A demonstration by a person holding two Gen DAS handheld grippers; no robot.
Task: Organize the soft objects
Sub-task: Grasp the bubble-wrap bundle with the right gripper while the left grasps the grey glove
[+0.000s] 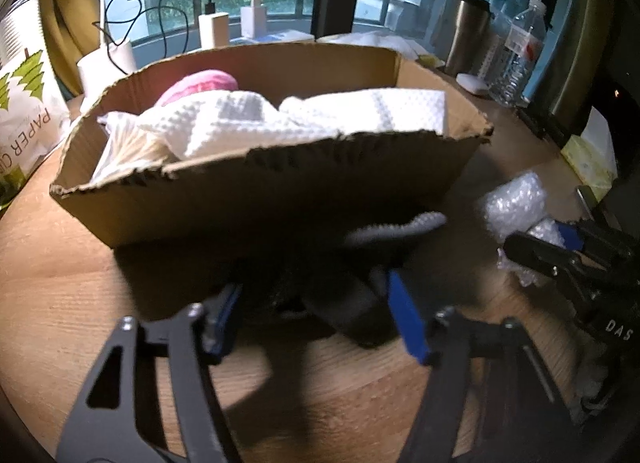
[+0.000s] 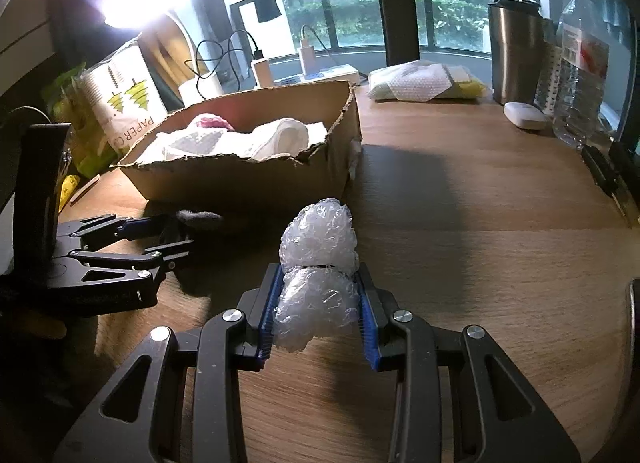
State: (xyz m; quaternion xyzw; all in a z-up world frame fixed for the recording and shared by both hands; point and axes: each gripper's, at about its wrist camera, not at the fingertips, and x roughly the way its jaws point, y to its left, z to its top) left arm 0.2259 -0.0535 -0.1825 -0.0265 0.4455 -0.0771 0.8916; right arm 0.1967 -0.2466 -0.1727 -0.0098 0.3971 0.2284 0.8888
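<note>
An open cardboard box (image 1: 248,191) stands on the wooden table and holds white paper towels (image 1: 280,119) and a pink soft item (image 1: 200,85); it also shows in the right wrist view (image 2: 240,179). My left gripper (image 1: 316,303) is shut on a dark grey soft cloth (image 1: 344,299) just in front of the box; it shows in the right wrist view (image 2: 176,229) too. My right gripper (image 2: 318,303) is shut on a crumpled wad of bubble wrap (image 2: 320,263), low over the table, right of the box. The wad also shows in the left wrist view (image 1: 516,203).
A paper cup pack (image 2: 124,103) stands left of the box. A steel tumbler (image 2: 516,51), a water bottle (image 2: 580,63) and a small white case (image 2: 526,115) stand at the back right. A bagged packet (image 2: 424,81) lies behind the box. Chargers and cables (image 1: 214,27) sit by the window.
</note>
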